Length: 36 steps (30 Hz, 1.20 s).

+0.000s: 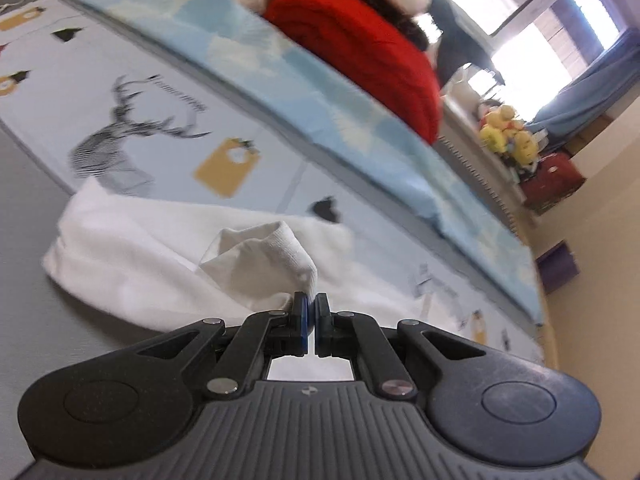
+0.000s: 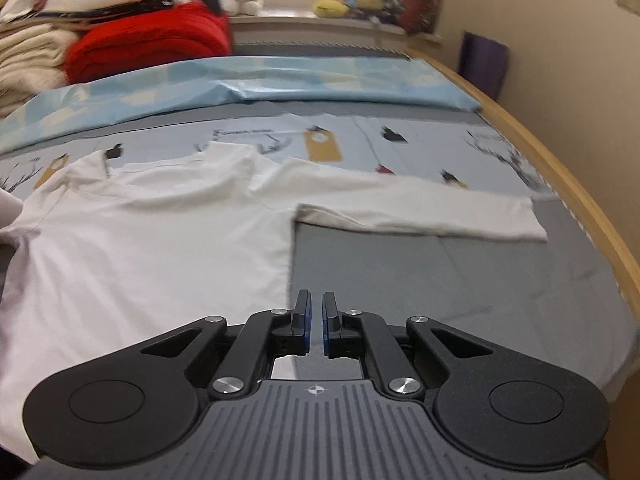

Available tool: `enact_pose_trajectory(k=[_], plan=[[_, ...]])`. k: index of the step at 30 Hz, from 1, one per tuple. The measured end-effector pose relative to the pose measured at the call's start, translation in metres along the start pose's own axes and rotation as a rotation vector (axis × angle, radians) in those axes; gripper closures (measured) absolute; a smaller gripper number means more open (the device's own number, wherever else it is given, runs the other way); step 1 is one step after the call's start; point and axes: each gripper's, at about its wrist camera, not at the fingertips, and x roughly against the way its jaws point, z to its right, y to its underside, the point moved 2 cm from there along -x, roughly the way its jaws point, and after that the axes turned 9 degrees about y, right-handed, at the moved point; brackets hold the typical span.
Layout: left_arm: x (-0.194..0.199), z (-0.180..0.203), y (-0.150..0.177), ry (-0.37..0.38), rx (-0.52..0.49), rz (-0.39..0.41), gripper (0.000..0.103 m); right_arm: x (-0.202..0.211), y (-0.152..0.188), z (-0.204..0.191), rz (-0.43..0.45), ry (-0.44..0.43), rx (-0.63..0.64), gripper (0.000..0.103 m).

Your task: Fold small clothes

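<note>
White long-sleeved shirt (image 2: 152, 240) spread flat on bed, front or back up not clear. Collar away from the right wrist camera, hem toward it. One sleeve (image 2: 420, 212) stretched straight out to the right over the grey sheet (image 2: 440, 280), well flattened. Other sleeve end (image 1: 272, 256) lifted and bunched at the left gripper (image 1: 311, 304).

Left gripper: jaws nearly together, cuff fabric bulging right at the left finger; seems pinched there, but the actual bite is hidden, so cannot tell for sure. Right gripper (image 2: 316, 312): jaws drawn close with a thin gap showing, nothing between them, hovering just off the shirt's side edge near the hem.

Likely step: bringing the lifted sleeve in across the body of the shirt.

To do well:
- Carry sleeve low and across, toward the middle of the chest, no yanking; thin knit will drag the shoulder along.
- Lay cuff down flat, not rolled; bunch at the fingers needs shaking out before release.
- Right gripper best used to pin or steady the body near the hem edge while the sleeve travels.
- Keep fold line at the shoulder seam straight, parallel to the side edge.

Surroundings: printed sheet (image 1: 168, 92) with deer and tags under collar area, blue blanket (image 2: 280, 80) beyond, red blanket (image 2: 152, 48) and stacked linens (image 2: 36, 56) behind. Wooden bed rail (image 2: 560, 168) at right, clear of work area.

Risk: slack fabric slipping from the jaws mid-carry.
</note>
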Motion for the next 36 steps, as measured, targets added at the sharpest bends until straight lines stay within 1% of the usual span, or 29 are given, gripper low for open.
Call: enact_pose_trajectory(k=[1, 3, 5, 6, 7, 8, 9, 10, 11, 12, 13, 14, 17, 19, 21, 23, 24, 26, 29, 31, 33, 36], plan=[[-0.006, 0.011, -0.001, 0.012, -0.014, 0.015, 0.101, -0.002, 0.001, 0.006, -0.009, 0.004, -0.02, 0.098], [-0.014, 0.04, 0.004, 0.064, -0.06, 0.045, 0.101, -0.005, 0.003, 0.011, -0.024, 0.012, -0.038, 0.098], [-0.022, 0.077, 0.017, 0.156, -0.124, 0.05, 0.101, -0.008, 0.003, 0.011, -0.032, 0.012, -0.043, 0.098], [-0.028, 0.097, 0.025, 0.214, -0.165, 0.035, 0.1, -0.009, 0.003, 0.009, -0.033, 0.007, -0.042, 0.098], [-0.036, 0.115, 0.034, 0.287, -0.199, -0.007, 0.099, -0.011, 0.003, 0.005, -0.034, 0.001, -0.037, 0.098], [-0.044, 0.128, 0.042, 0.357, -0.218, -0.075, 0.093, -0.013, 0.001, 0.003, -0.035, -0.007, -0.034, 0.098], [-0.054, 0.14, 0.051, 0.441, -0.236, -0.179, 0.084, -0.015, 0.0, -0.002, -0.036, -0.017, -0.033, 0.098], [-0.06, 0.147, 0.056, 0.488, -0.254, -0.24, 0.083, -0.017, -0.001, -0.005, -0.039, -0.026, -0.034, 0.098], [-0.06, 0.15, 0.058, 0.479, -0.285, -0.241, 0.083, -0.02, -0.002, -0.01, -0.042, -0.034, -0.034, 0.098], [-0.058, 0.149, 0.055, 0.433, -0.323, -0.207, 0.083, -0.024, -0.004, -0.015, -0.047, -0.042, -0.034, 0.098], [-0.057, 0.145, 0.048, 0.4, -0.337, -0.185, 0.083, -0.027, -0.004, -0.02, -0.05, -0.048, -0.033, 0.098], [-0.056, 0.137, 0.04, 0.371, -0.328, -0.169, 0.083, -0.031, -0.005, -0.024, -0.054, -0.054, -0.031, 0.098], [-0.053, 0.104, 0.016, 0.265, -0.256, -0.139, 0.083, -0.045, -0.006, -0.039, -0.065, -0.082, -0.038, 0.098], [-0.053, 0.08, 0.0, 0.158, -0.24, -0.125, 0.083, -0.057, -0.007, -0.047, -0.081, -0.098, -0.042, 0.098], [-0.051, 0.056, -0.012, 0.033, -0.256, -0.136, 0.083, -0.07, -0.014, -0.057, -0.106, -0.107, -0.048, 0.097], [-0.046, 0.033, -0.022, -0.071, -0.269, -0.137, 0.083, -0.082, -0.024, -0.06, -0.104, -0.138, -0.118, 0.097], [-0.04, 0.023, -0.028, -0.105, -0.262, -0.134, 0.083, -0.093, -0.029, -0.063, -0.123, -0.155, -0.16, 0.097], [-0.032, 0.0, -0.041, -0.148, -0.232, -0.125, 0.083, -0.112, -0.036, -0.069, -0.153, -0.179, -0.229, 0.097], [-0.009, -0.03, -0.055, -0.195, -0.186, -0.102, 0.083, -0.145, -0.044, -0.078, -0.193, -0.21, -0.326, 0.094], [0.0, -0.045, -0.061, -0.235, -0.173, -0.09, 0.083, -0.169, -0.043, -0.087, -0.237, -0.206, -0.384, 0.087], [0.007, -0.056, -0.067, -0.269, -0.162, -0.084, 0.083, -0.189, -0.043, -0.097, -0.285, -0.198, -0.414, 0.086], [0.011, -0.067, -0.072, -0.289, -0.147, -0.084, 0.083, -0.204, -0.047, -0.112, -0.287, -0.193, -0.405, 0.086]])
